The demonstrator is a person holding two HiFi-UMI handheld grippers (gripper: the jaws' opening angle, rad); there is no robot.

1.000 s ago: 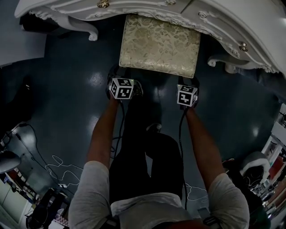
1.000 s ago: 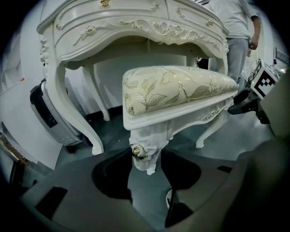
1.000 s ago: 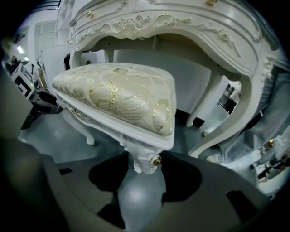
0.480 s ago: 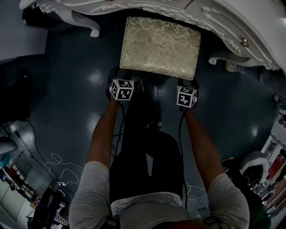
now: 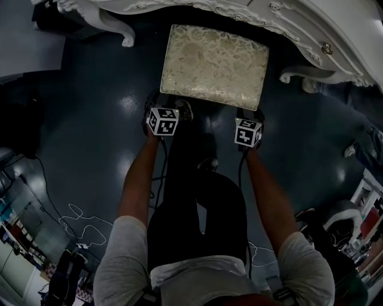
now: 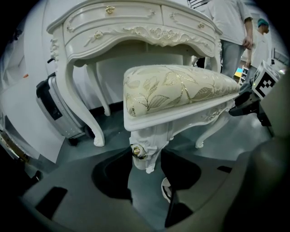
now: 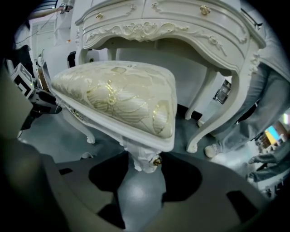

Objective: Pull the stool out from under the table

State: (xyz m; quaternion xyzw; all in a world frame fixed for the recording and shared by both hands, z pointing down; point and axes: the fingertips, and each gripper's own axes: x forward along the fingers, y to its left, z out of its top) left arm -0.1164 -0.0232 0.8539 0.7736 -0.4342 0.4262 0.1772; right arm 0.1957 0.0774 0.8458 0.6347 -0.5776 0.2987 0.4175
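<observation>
The stool (image 5: 215,66), with a cream floral cushion and white carved legs, stands in front of the white ornate table (image 5: 281,18), its far edge near the table's apron. My left gripper (image 5: 164,107) is shut on the stool's near left leg (image 6: 145,152), pads against both sides. My right gripper (image 5: 248,116) is likewise shut on the near right leg (image 7: 145,161). In the left gripper view the cushion (image 6: 181,95) fills the middle above that gripper (image 6: 146,170). The right gripper view shows the cushion (image 7: 118,97) above the right gripper (image 7: 145,174).
Curved table legs (image 5: 116,33) (image 5: 299,80) flank the stool. People stand behind the table (image 6: 231,27) (image 7: 253,104). A black-and-white case (image 6: 56,108) sits by the table's left leg. Cables (image 5: 78,221) lie on the dark floor at my left, clutter at the right (image 5: 353,221).
The stool has slid out from under the table toward me, more of its cushion showing. Both grippers kept their hold on the front legs.
</observation>
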